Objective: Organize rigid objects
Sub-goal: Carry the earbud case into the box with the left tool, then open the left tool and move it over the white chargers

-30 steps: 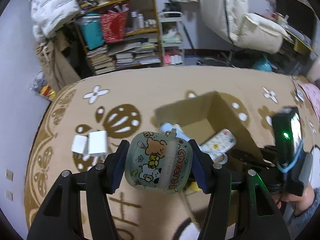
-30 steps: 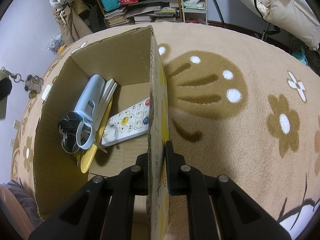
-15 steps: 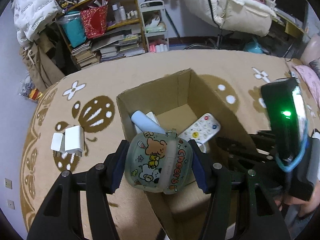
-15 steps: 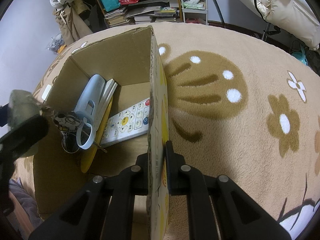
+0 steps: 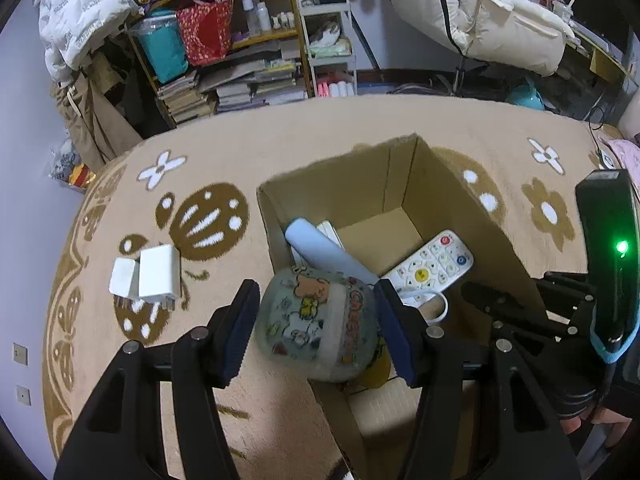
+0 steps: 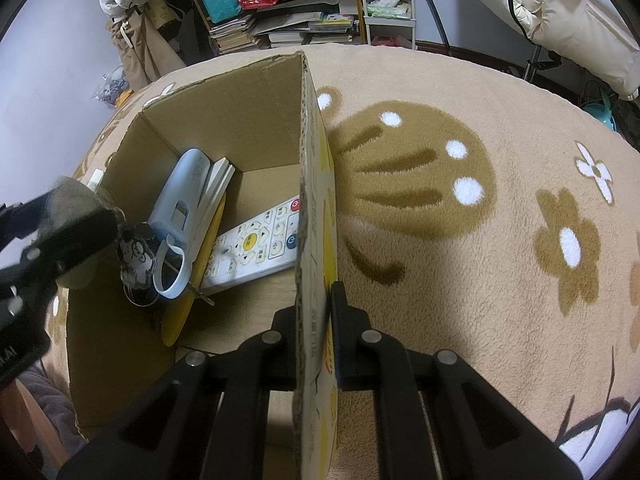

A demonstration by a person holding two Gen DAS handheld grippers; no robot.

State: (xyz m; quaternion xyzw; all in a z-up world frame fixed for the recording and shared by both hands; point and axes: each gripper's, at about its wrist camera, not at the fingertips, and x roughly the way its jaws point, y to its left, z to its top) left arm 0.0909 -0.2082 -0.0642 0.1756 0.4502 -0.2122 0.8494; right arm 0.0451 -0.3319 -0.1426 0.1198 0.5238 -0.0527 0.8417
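Hovering at the lower centre of the left wrist view, the left gripper has its fingers apart on either side of a frosted cartoon-printed case, which sits between the blue pads above the near-left wall of an open cardboard box; whether the pads touch it I cannot tell. Inside the box lie a white remote control, a pale blue device with a loop strap, and a yellow flat item. In the right wrist view, the right gripper has its fingers clamped on the box's right wall, bottom centre. Two white charger plugs rest on the patterned tan carpet, left of the box.
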